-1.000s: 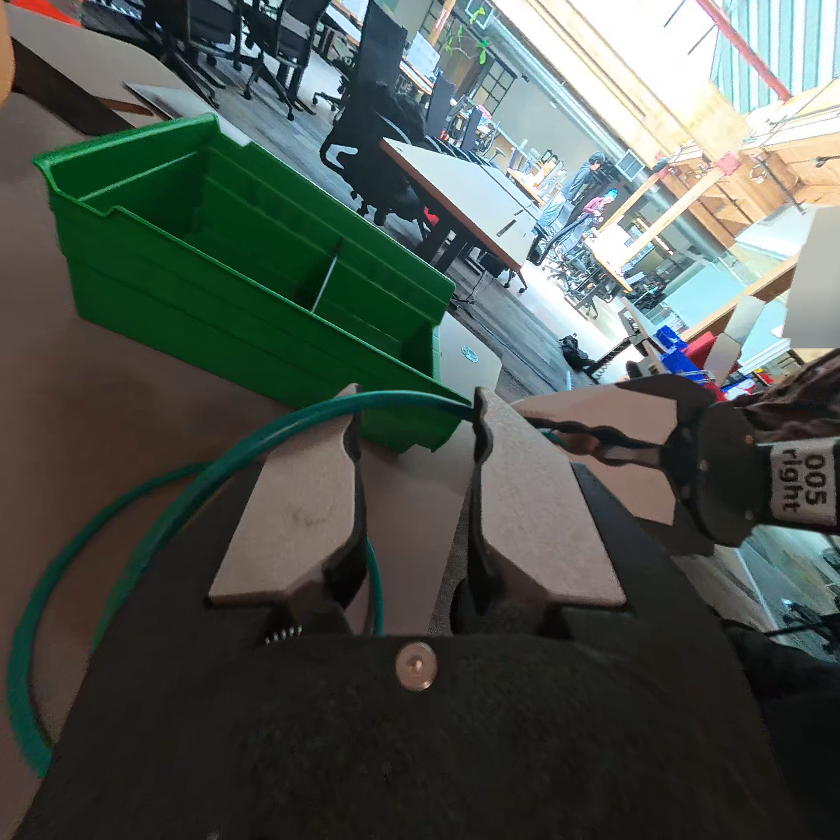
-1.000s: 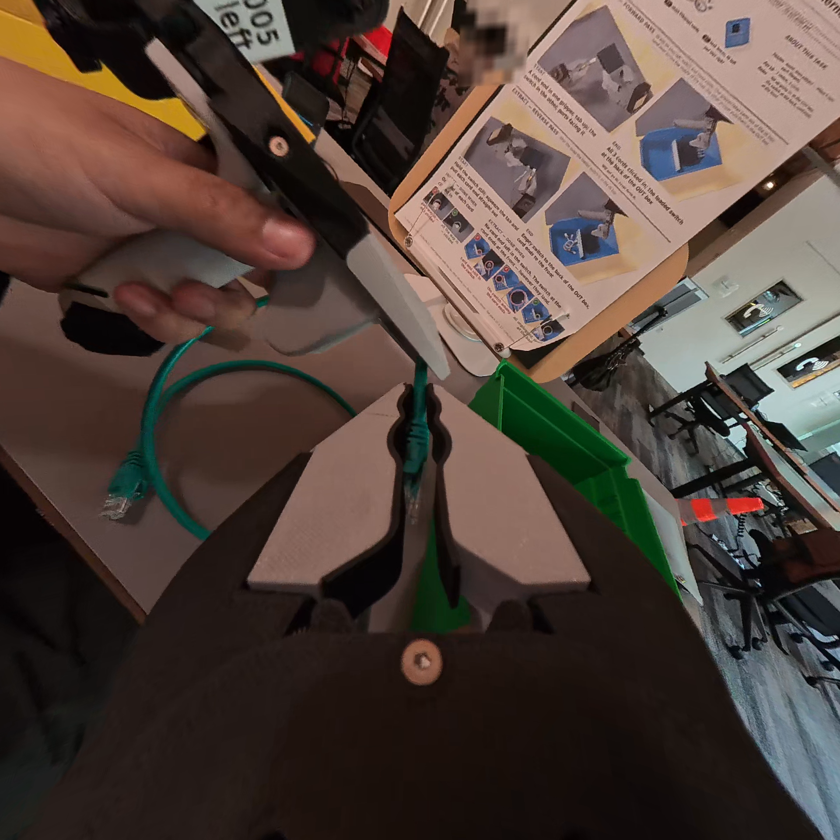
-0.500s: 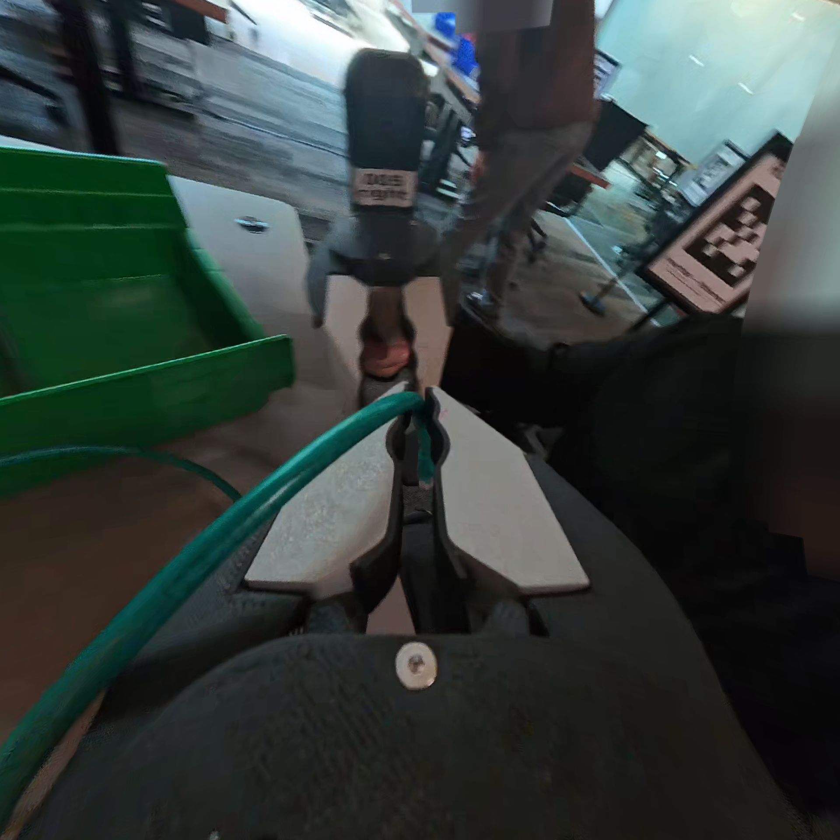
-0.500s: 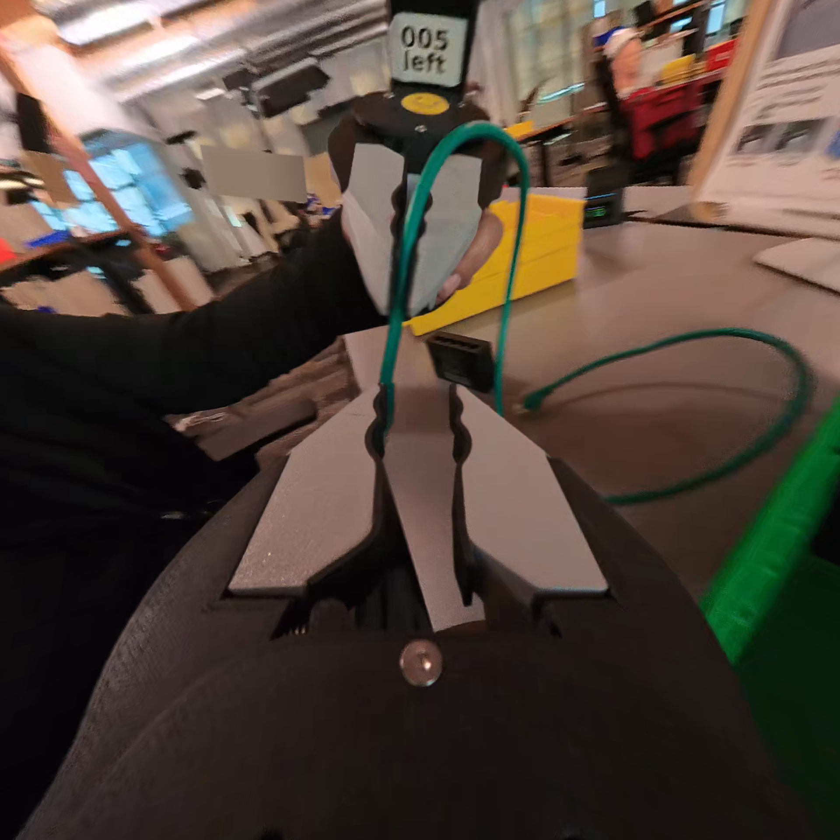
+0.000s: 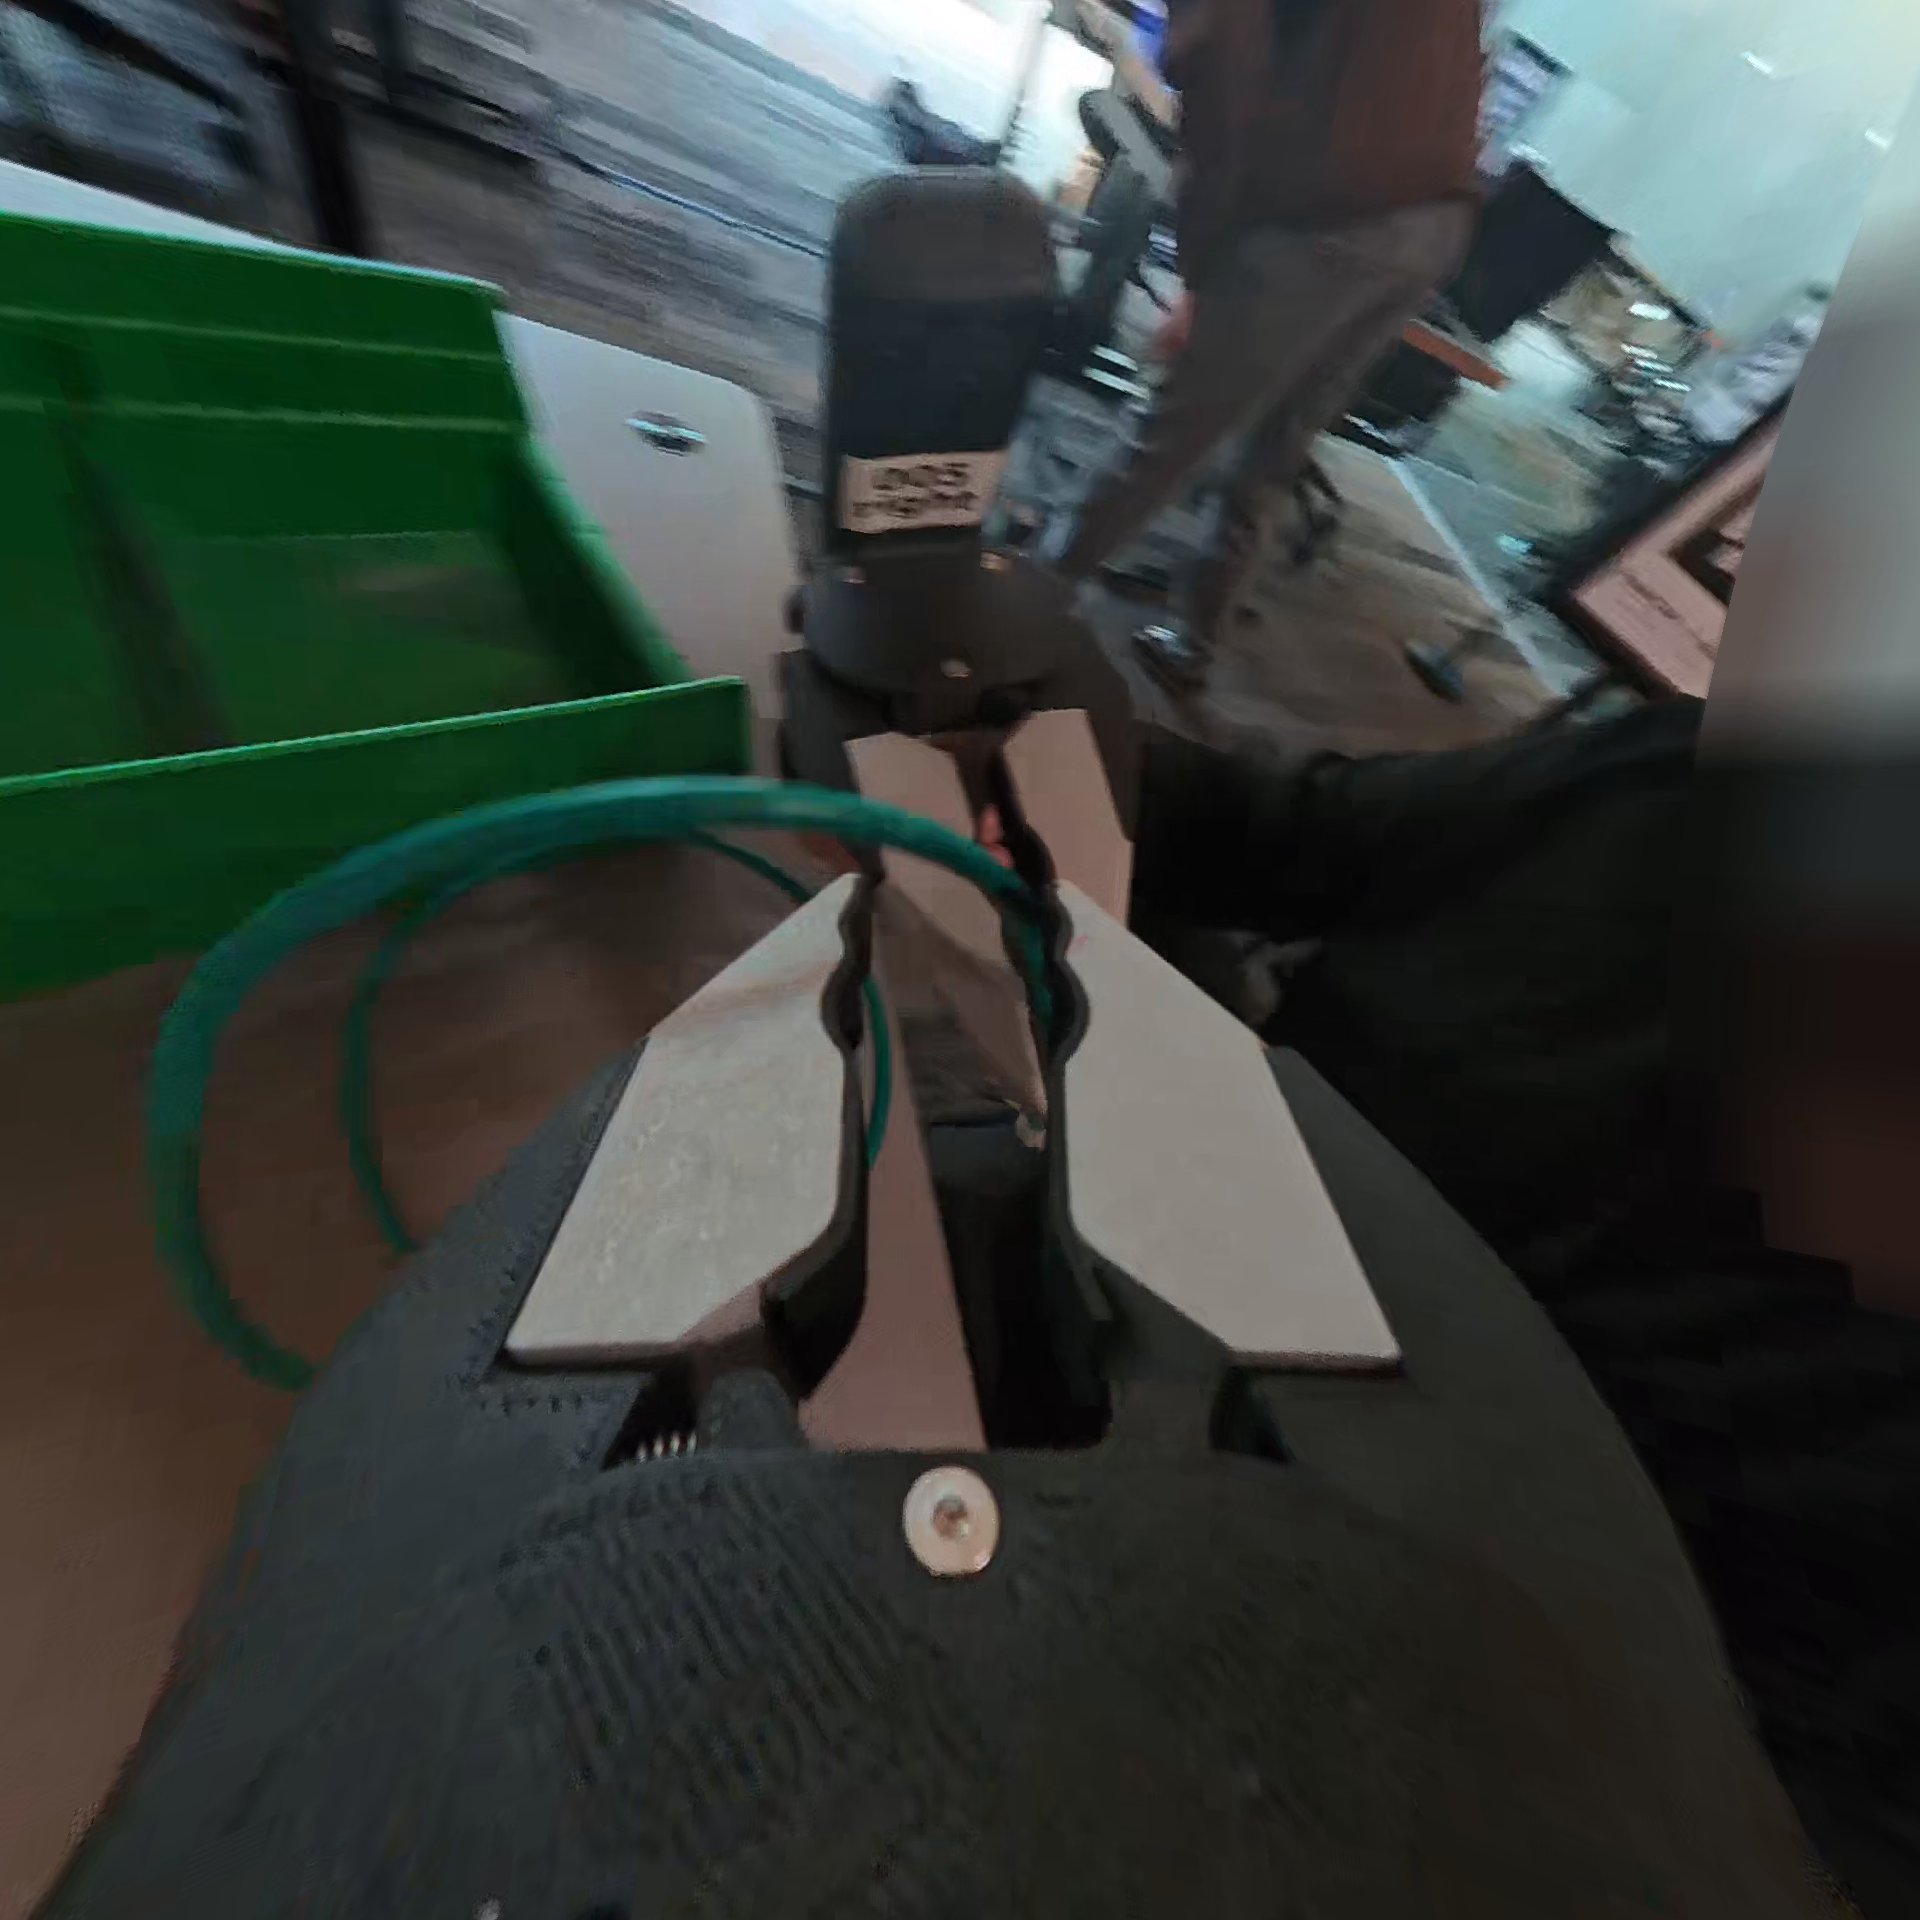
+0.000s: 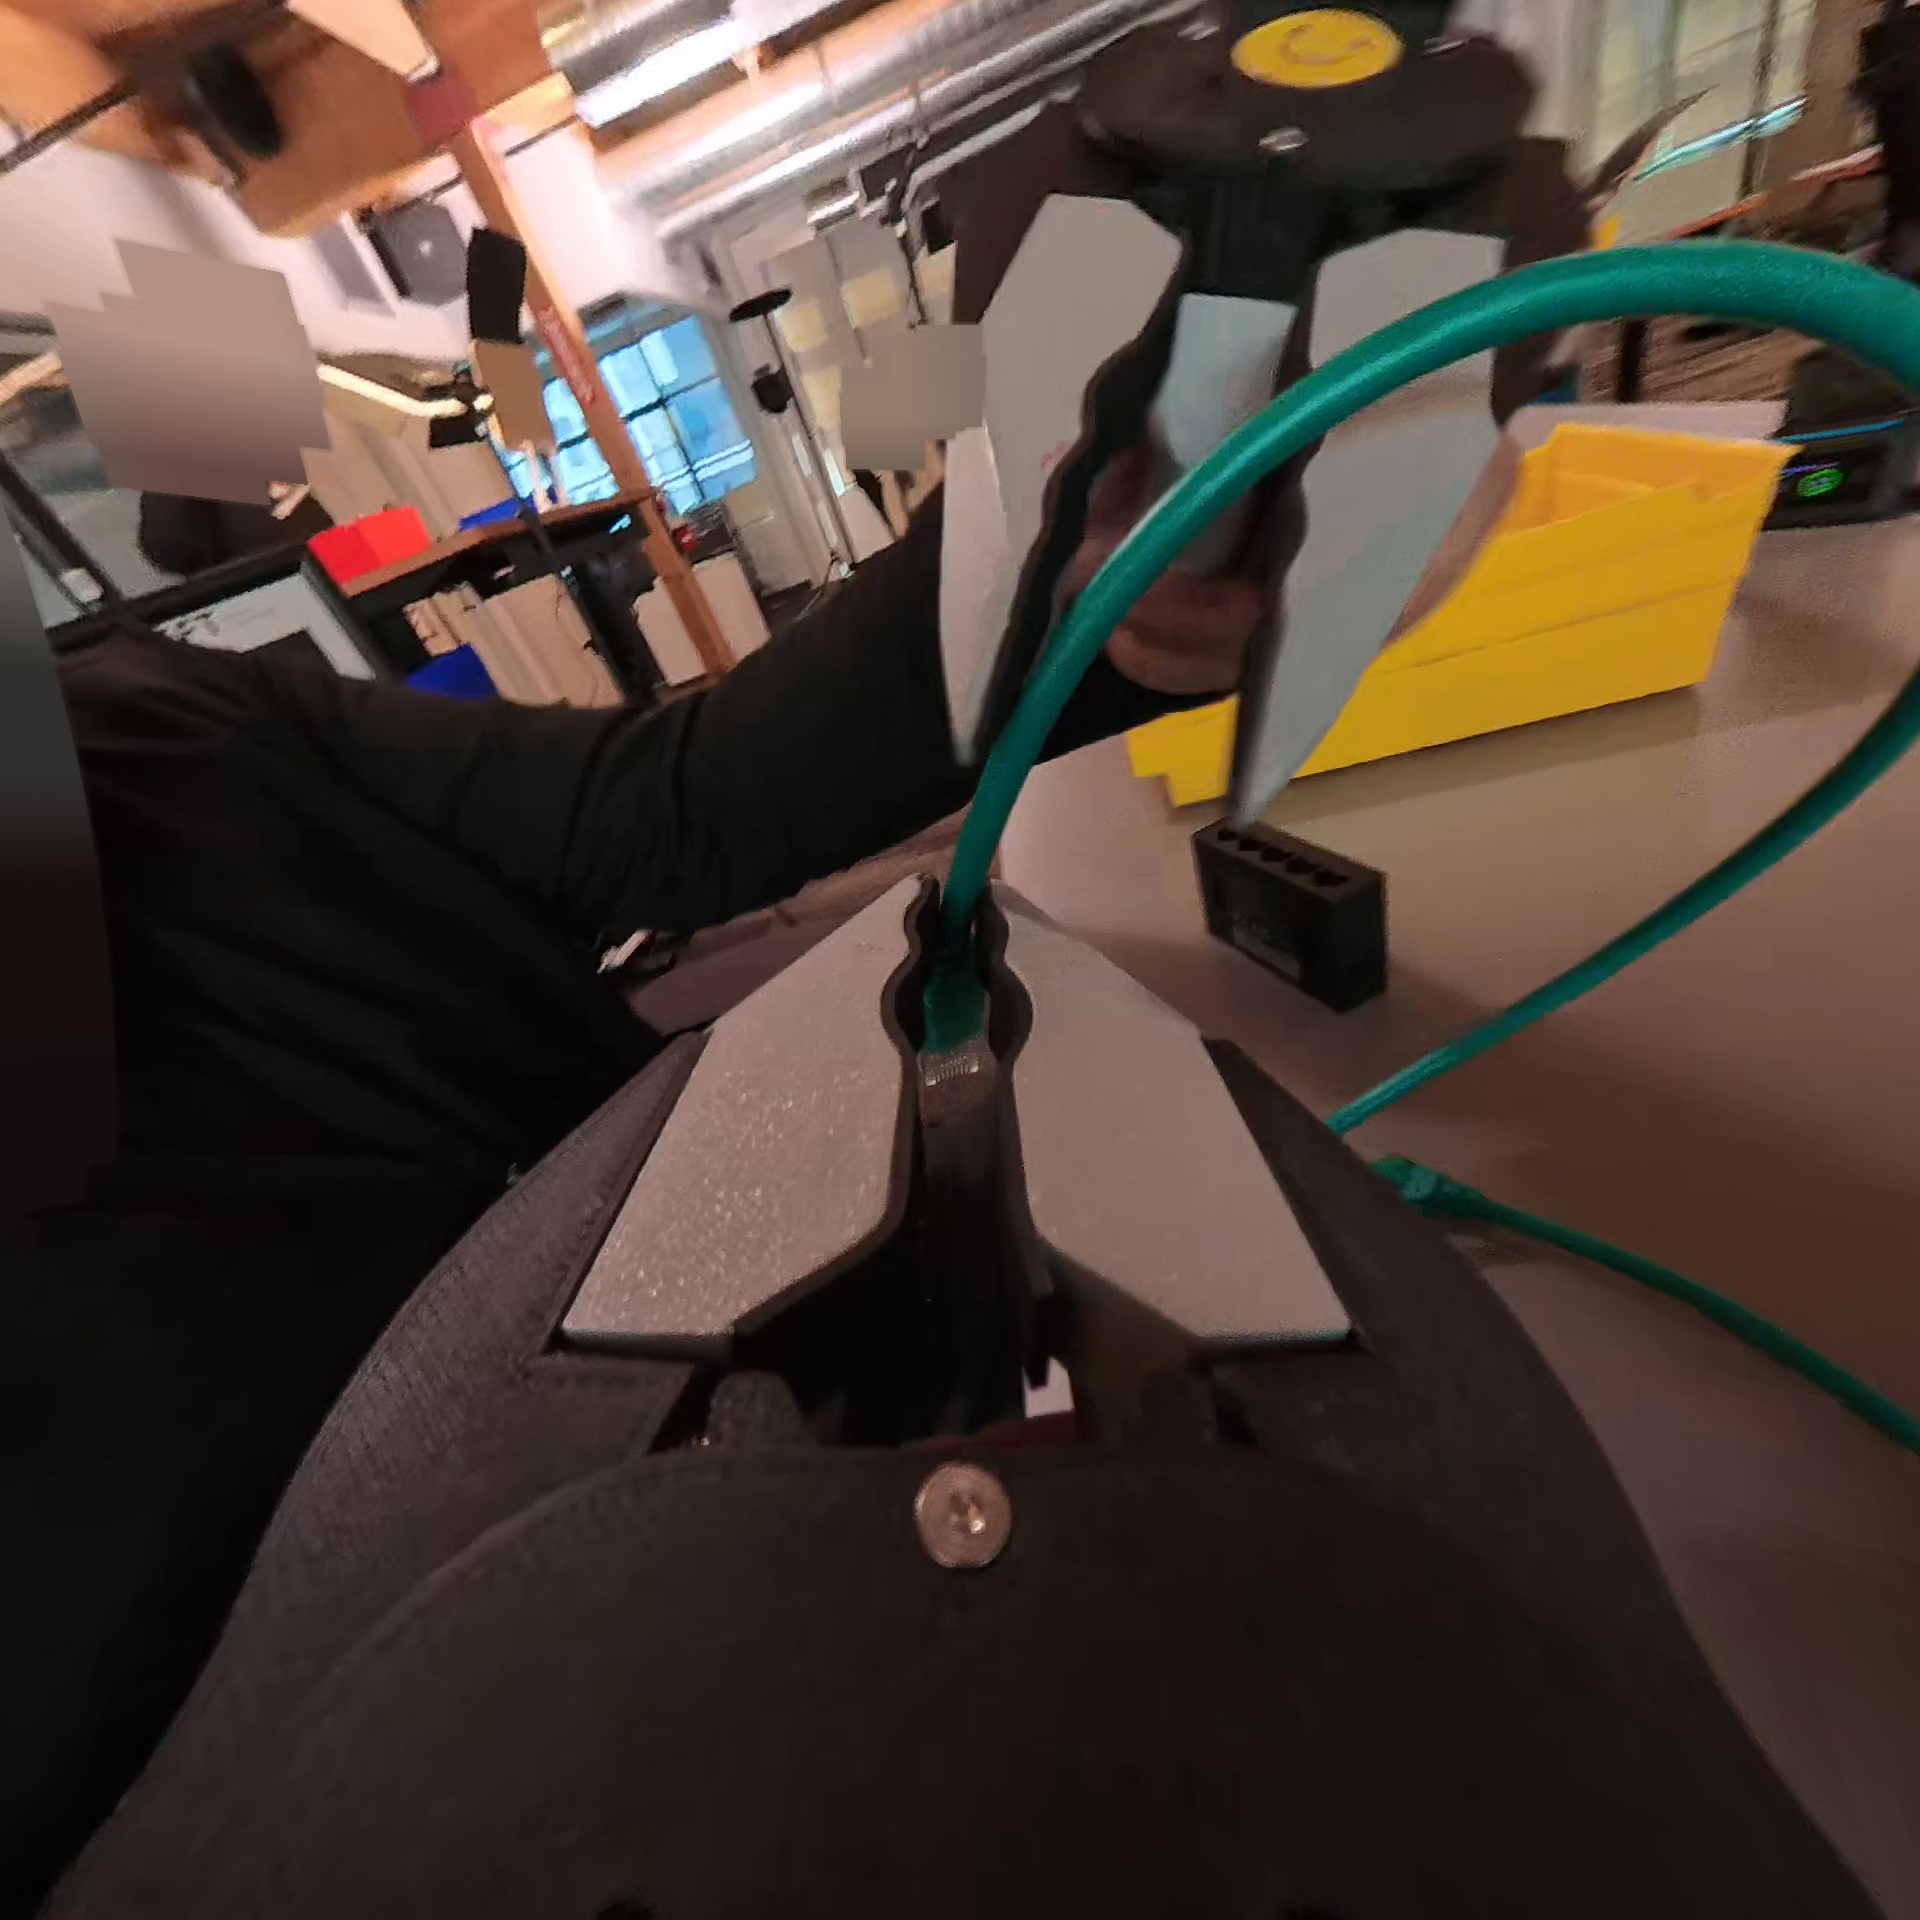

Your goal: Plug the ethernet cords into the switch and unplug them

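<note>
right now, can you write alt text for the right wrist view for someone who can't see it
The right hand-held gripper is shut on the plug end of a green ethernet cord, which arches up and right. Facing it, the left hand-held gripper is open above a small black switch on the grey table, with a yellow bin behind.

A tan table [image 6: 1621,1049] bears switch [image 6: 1288,914], yellow bin [image 6: 1538,613], green bin [image 5: 260,623].

Two grippers: the right gripper [image 6: 961,914] and the left gripper [image 6: 1122,764]. One green cable [image 6: 1226,416], with two plugs: one [image 6: 951,1023] in the right gripper, one [image 6: 1418,1184] on the table near the switch. One black switch [image 6: 1294,920]. Beside it one yellow bin [image 6: 1538,613]; one green bin [image 5: 312,582].
</note>
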### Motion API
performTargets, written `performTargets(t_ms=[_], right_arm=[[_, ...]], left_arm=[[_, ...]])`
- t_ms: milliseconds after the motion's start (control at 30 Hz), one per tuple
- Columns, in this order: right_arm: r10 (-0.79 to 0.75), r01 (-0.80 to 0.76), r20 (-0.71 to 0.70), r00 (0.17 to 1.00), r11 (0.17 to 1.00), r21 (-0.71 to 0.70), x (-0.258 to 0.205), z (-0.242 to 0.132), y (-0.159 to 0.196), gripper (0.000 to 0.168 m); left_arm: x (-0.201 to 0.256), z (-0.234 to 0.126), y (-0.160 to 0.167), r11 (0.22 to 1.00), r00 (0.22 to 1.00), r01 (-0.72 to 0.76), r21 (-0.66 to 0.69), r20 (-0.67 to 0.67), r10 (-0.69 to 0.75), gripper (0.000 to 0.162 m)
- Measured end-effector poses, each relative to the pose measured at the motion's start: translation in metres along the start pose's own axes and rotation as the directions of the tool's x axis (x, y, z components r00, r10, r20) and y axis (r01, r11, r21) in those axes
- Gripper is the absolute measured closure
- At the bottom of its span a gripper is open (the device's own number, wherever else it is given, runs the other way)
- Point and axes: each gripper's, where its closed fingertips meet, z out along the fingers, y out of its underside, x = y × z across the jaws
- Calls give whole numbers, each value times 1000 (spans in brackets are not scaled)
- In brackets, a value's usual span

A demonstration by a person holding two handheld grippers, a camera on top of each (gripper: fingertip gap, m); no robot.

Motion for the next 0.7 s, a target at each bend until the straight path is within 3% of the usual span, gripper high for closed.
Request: performTargets(t_ms=[133,267,400,533,700], right_arm=[[31,-14,-139,990,992,125,27,-8,-17,166],[75,-37,-129,989,961,274,31,-9,-39,166],[74,-16,-183,980,954,301,36,3,-39,166],[94,-29,-171,981,938,347,34,8,-41,167],[95,-53,-110,989,940,338,27,12,-38,166]], left_arm=[[-13,-34,20,996,946,-78,-34,314,85,115],[-22,-30,57,990,879,-88,-107,459,127,114],[-14,-17,61,993,895,-116,-27,430,116,118],[-10,-21,57,989,898,-139,59,429,100,151],[-1,-27,60,988,930,-116,103,360,72,151]])
